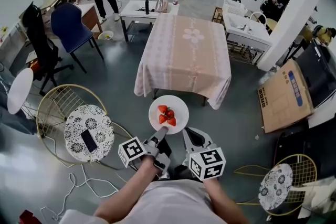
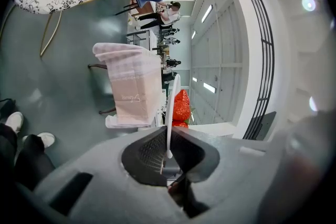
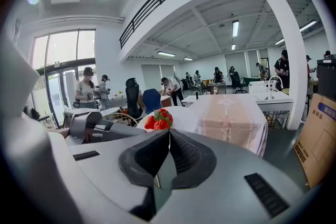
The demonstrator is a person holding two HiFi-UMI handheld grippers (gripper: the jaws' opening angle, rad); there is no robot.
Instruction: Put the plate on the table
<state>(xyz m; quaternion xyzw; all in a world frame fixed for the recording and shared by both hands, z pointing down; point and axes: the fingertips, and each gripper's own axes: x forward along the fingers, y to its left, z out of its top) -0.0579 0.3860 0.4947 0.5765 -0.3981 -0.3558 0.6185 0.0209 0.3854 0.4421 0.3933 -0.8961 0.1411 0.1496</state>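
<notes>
Plate (image 1: pixel 178 104), white and round, hung in the air over the grey floor (image 1: pixel 113 68), just short of the near edge of the table (image 1: pixel 185 55). The table wore a pink cloth and its top was bare. Three strawberries (image 1: pixel 167 115) lay on the plate, near its middle.

The left gripper (image 1: pixel 160 135) was clamped on the plate's near rim. Its own view showed the plate edge-on, pinched between the two jaws, with the red fruit beyond.

The right gripper (image 1: pixel 190 136) sat just beside the plate's near right edge. Its jaws were pressed together with nothing between them, and the plate lay flat past their tips.

A wire chair (image 1: pixel 88 131) with a patterned cushion stood to the left, and a cardboard box (image 1: pixel 284 97) lay to the right.
</notes>
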